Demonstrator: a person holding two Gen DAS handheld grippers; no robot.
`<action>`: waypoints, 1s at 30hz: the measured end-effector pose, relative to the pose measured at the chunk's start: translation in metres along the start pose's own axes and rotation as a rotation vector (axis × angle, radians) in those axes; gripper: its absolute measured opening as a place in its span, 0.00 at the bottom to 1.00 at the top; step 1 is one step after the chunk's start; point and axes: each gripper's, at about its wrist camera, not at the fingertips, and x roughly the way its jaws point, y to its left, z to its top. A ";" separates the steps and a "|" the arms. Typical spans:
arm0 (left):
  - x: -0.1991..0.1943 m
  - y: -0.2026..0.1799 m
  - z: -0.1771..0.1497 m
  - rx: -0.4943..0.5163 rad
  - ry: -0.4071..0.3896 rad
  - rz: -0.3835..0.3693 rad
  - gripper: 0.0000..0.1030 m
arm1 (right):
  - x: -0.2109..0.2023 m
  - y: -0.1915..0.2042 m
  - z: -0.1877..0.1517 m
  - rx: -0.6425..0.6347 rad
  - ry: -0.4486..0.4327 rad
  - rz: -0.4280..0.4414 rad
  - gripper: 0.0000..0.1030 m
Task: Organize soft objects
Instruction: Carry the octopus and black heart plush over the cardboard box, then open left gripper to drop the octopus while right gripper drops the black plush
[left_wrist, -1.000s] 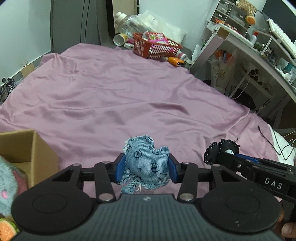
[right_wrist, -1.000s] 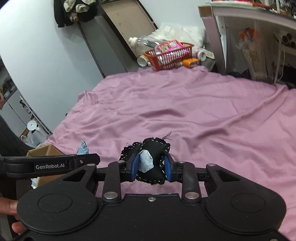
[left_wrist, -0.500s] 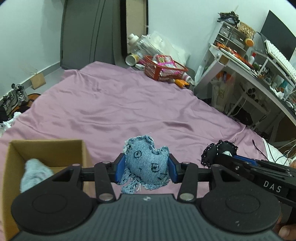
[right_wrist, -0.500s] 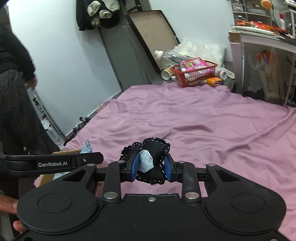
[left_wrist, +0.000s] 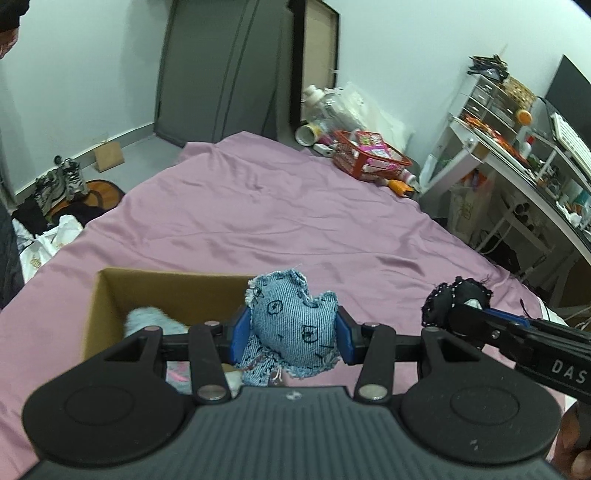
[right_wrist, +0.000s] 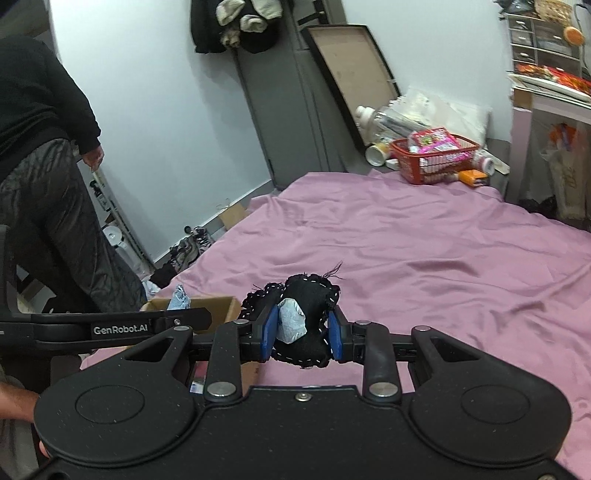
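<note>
Both jaws pinched tight: left gripper (left_wrist: 292, 336) w/ denim toy (left_wrist: 293, 326), right gripper (right_wrist: 300, 331) w/ black toy (right_wrist: 310, 317).

A frayed pale-blue denim stuffed toy (left_wrist: 293, 325) with inked marks hangs upright, pinched on both sides, above the right edge of an open brown cardboard box (left_wrist: 110, 295). At its 3 o'clock, a black fabric stuffed toy (right_wrist: 308, 317) with white stitching and a grey patch is likewise clamped, over the pink bedsheet (left_wrist: 277, 221)
</note>
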 end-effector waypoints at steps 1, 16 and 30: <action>-0.001 0.005 0.000 -0.006 0.001 0.002 0.45 | 0.001 0.004 0.000 -0.006 0.001 0.004 0.28; 0.015 0.048 -0.015 -0.116 0.105 -0.044 0.53 | 0.023 0.053 0.003 -0.074 0.023 0.039 0.28; -0.004 0.083 -0.009 -0.171 0.059 -0.003 0.61 | 0.045 0.085 0.008 -0.103 0.044 0.083 0.28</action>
